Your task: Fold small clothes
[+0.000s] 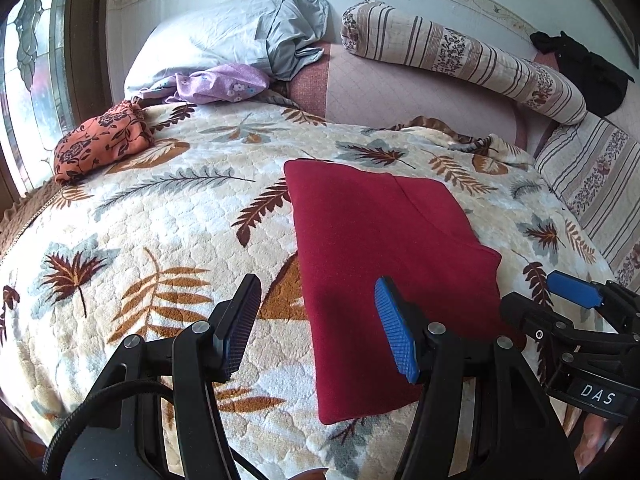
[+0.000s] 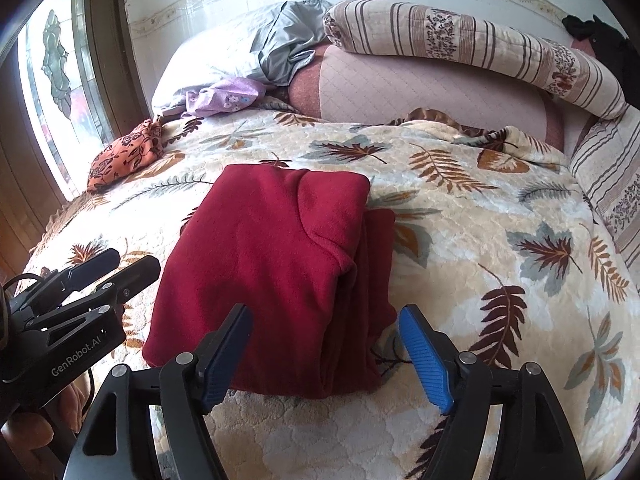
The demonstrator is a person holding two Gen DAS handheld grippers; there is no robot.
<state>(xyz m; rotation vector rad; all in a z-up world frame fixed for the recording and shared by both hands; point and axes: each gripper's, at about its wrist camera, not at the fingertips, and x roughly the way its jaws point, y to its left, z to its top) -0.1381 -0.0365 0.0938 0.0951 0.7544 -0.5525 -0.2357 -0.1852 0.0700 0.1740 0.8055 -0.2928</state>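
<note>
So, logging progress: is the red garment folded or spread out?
Folded. The red garment lies as a compact rectangle on the leaf-print blanket, layers stacked along its right edge.

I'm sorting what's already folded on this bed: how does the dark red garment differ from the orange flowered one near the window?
The dark red garment is plain and lies folded flat mid-bed; the orange flowered garment is patterned and bunched in a heap at the window edge. The red one looks larger. Both rest on the leaf-print blanket, and neither is held.
</note>
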